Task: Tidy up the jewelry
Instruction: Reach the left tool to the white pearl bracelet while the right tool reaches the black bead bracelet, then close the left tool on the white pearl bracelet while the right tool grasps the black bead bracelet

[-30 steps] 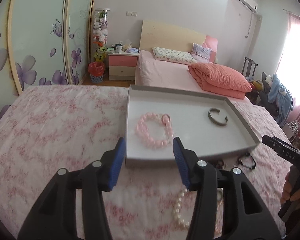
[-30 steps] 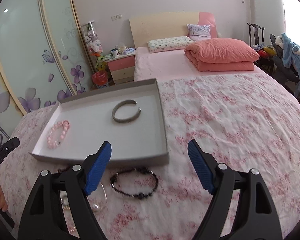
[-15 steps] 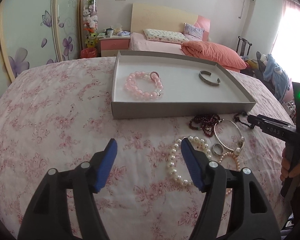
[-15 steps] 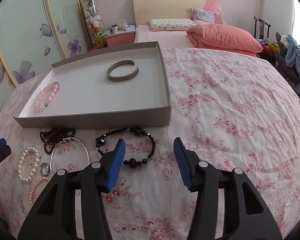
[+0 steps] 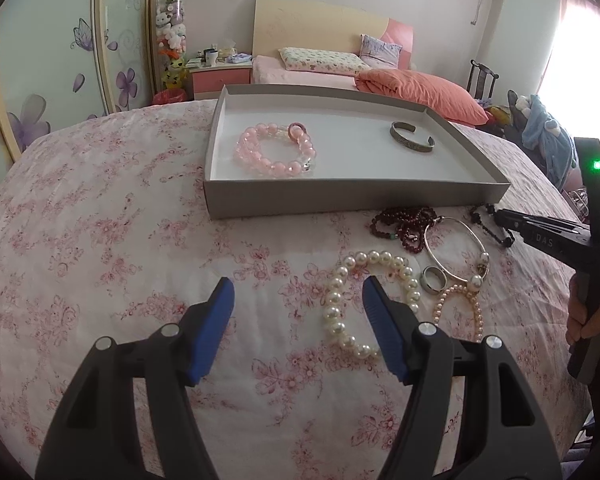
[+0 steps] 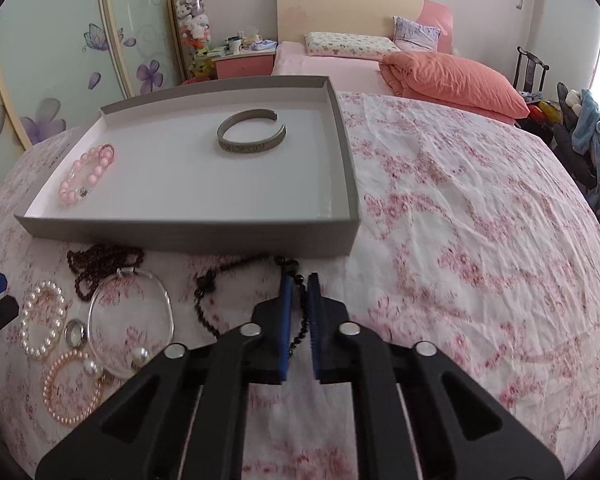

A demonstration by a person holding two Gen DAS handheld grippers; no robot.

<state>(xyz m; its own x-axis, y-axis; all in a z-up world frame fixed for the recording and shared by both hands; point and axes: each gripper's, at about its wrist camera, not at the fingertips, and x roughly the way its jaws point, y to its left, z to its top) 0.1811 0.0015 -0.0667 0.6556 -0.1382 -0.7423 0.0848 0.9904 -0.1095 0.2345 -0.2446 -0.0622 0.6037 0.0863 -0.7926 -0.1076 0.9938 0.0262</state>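
Note:
A grey tray (image 5: 356,200) (image 6: 348,184) on the floral cloth holds a pink bead bracelet (image 5: 276,150) (image 6: 85,174) and a metal cuff bangle (image 5: 412,142) (image 6: 251,136). In front of it lie a dark red bead string (image 5: 404,224) (image 6: 104,264), a thin silver bangle (image 5: 456,248) (image 6: 130,320), a white pearl bracelet (image 5: 364,300) (image 6: 42,320), a ring (image 5: 434,279) (image 6: 75,333) and a small pink pearl bracelet (image 5: 460,312) (image 6: 72,388). My right gripper (image 6: 299,280) is shut on the black bead bracelet (image 6: 208,296). My left gripper (image 5: 298,292) is open and empty beside the white pearls.
A bed with an orange quilt (image 6: 456,76) stands behind. A pink nightstand (image 5: 220,80) and wardrobe doors with flower prints (image 5: 60,60) are at the left. Bare floral cloth (image 6: 480,240) lies right of the tray.
My right gripper has moved down and closed on the black bead bracelet. My left gripper has drawn back from the tray and stays open near the white pearls.

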